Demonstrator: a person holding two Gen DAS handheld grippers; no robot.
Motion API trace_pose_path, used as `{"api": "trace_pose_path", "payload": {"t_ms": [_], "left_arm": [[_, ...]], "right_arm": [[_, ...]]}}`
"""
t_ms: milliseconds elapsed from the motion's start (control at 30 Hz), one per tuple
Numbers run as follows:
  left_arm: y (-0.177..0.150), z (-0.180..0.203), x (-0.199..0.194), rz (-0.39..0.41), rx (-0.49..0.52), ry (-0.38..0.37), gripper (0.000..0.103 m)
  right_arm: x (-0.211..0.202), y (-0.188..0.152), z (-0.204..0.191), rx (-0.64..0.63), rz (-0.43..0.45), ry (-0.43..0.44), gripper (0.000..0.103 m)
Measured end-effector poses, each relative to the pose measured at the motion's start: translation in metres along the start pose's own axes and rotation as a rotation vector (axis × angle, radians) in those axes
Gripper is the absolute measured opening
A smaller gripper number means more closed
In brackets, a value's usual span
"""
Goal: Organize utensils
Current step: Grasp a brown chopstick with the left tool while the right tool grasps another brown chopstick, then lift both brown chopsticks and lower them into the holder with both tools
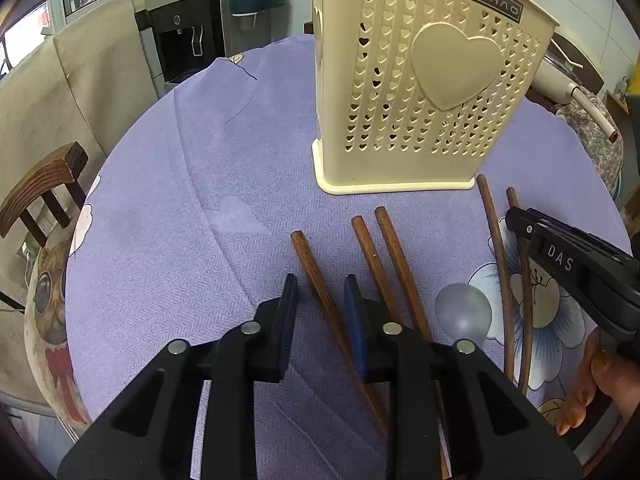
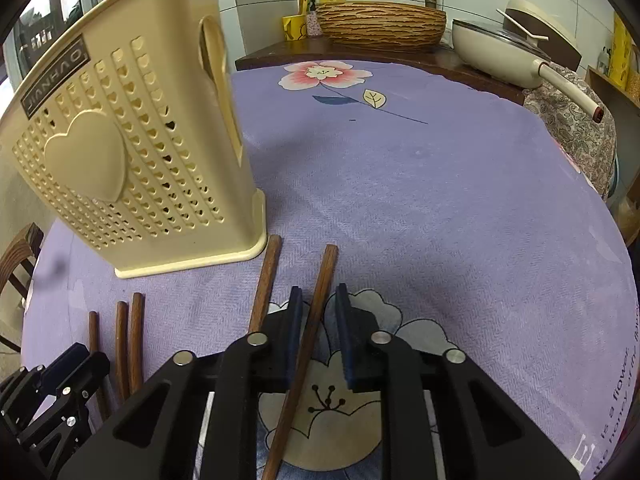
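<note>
A cream perforated utensil holder (image 1: 424, 92) with a heart on its side stands upright on the purple tablecloth (image 1: 200, 200); it also shows in the right wrist view (image 2: 132, 152). Several brown wooden chopsticks lie flat in front of it. My left gripper (image 1: 320, 296) is open, its fingers on either side of one chopstick (image 1: 316, 276), with two more chopsticks (image 1: 384, 256) just right of it. My right gripper (image 2: 319, 304) is open, straddling one chopstick (image 2: 316, 312); another chopstick (image 2: 265, 280) lies just left of it. The right gripper's side shows in the left wrist view (image 1: 568, 260).
A grey spoon bowl (image 1: 463, 312) lies between the chopstick groups. A wooden chair (image 1: 44, 188) stands at the table's left edge. A cream pan (image 2: 516, 56) and a woven basket (image 2: 380, 22) sit on the counter behind. The left gripper shows at lower left of the right wrist view (image 2: 52, 392).
</note>
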State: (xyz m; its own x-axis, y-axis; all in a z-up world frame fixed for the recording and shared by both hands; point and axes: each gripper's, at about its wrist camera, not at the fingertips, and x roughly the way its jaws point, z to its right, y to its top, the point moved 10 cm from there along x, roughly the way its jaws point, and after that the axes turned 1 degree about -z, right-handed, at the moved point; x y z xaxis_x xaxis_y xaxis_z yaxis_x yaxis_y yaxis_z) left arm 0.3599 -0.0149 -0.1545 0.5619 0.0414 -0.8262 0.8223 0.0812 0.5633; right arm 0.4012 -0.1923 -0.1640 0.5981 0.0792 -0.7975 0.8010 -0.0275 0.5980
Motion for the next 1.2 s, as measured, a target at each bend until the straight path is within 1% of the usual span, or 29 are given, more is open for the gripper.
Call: {"api": "trace_pose_path", "payload": {"t_ms": [100,400,600,867,1000,1100,1200], "left_arm": [[0.002,0.001,0.001,-0.001,0.011,0.002,0.013],[0.011,-0.004,0.007,-0.027,0.01,-0.044,0.011],[0.013,-0.001,0.009,-0.032,0.019,-0.048,0.01],[0.018,-0.001,0.012,-0.042,-0.02,-0.086,0.009],[0.023,-0.002,0.012,-0.038,-0.036,-0.105,0.008],[0.027,-0.003,0.005,-0.021,-0.047,-0.123,0.008],[0.033,-0.001,-0.01,0.006,-0.056,-0.156,0.007]], "right_arm": [[0.002,0.003,0.0,0.006,-0.004,0.006,0.01],[0.006,0.007,0.001,0.031,-0.02,0.042,0.009],[0.005,0.006,-0.001,0.019,-0.02,0.039,0.009],[0.004,0.008,0.0,0.048,-0.019,0.08,0.008],[-0.003,0.01,0.002,0.061,-0.002,0.097,0.008],[-0.015,0.011,0.004,0.078,0.021,0.135,0.007],[-0.036,0.015,0.003,0.085,0.064,0.178,0.007]]}}
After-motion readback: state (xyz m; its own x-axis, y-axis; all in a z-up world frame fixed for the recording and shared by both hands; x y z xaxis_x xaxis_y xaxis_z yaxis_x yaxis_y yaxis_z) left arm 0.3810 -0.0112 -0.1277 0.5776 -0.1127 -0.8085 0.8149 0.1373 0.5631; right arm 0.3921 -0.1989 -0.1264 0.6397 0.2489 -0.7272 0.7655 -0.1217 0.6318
